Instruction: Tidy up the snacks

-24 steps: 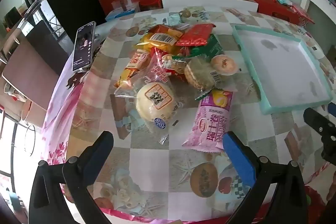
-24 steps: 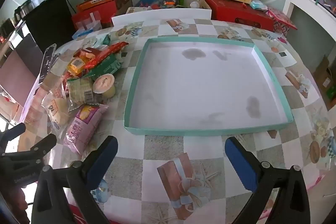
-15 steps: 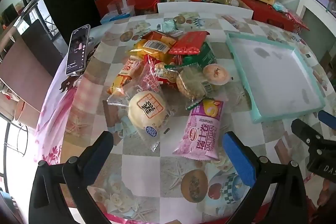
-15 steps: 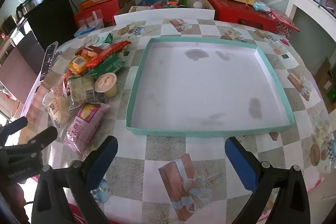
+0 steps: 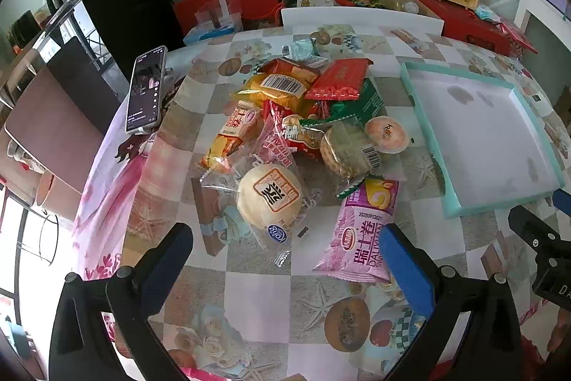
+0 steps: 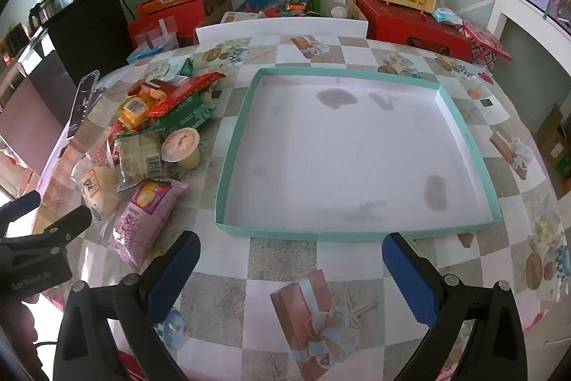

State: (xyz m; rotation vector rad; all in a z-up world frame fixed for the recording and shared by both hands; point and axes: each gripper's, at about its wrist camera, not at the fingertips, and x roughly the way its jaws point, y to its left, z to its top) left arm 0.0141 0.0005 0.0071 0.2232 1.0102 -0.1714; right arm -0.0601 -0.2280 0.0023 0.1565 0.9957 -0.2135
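The heap of snacks [image 5: 307,131] lies on the worktop [image 5: 257,295] just ahead of the left tool [image 5: 285,259], whose jaws stand wide apart with nothing between them; a round bun in clear wrap [image 5: 269,195] and a pink roll-cake packet [image 5: 360,231] lie nearest its fingertips. The teal-rimmed tray [image 6: 464,138] sits straight ahead of the right tool [image 6: 291,266], also spread wide and holding nothing, with the heap off to its left. A phone [image 5: 146,90] is propped beyond the left tool, to the heap's left.

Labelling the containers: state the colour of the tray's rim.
Teal-green rim on the tray, white inside; clearest in the right wrist view.
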